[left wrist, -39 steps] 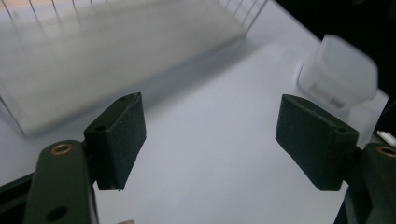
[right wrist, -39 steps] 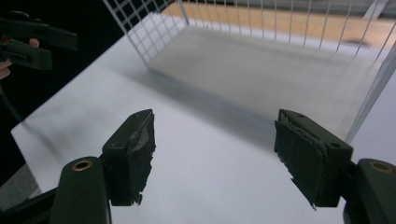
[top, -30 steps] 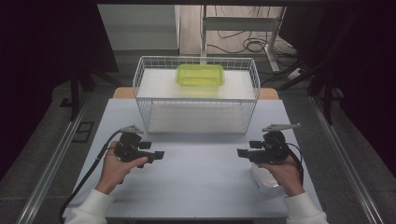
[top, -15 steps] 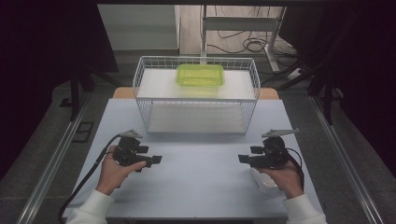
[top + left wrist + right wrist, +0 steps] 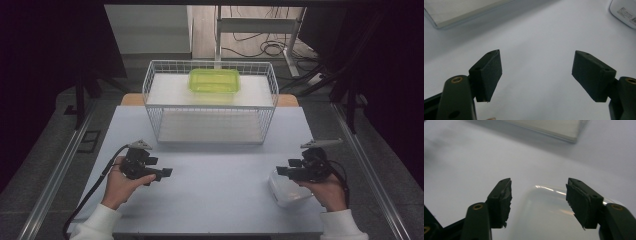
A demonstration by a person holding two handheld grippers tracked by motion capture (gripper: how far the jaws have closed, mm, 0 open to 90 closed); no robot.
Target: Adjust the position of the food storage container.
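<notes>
The left hand-held gripper (image 5: 167, 172) hovers over the bare bench (image 5: 215, 200) with its jaws wide and nothing between them. The right hand-held gripper (image 5: 281, 171), jaws also wide, hangs just above the clear plastic lid (image 5: 287, 191) near the bench's right front. The approach seems in hand; next it should lower and close on the lid's rim.

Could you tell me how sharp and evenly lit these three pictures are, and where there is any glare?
High view: sharp, the table bright, the surroundings nearly black. Left gripper view: the jaws are crisp, the white container at the corner soft. Right gripper view: the clear lid under the open jaws is hazy, with a thin streak of glare along its far edge.
</notes>
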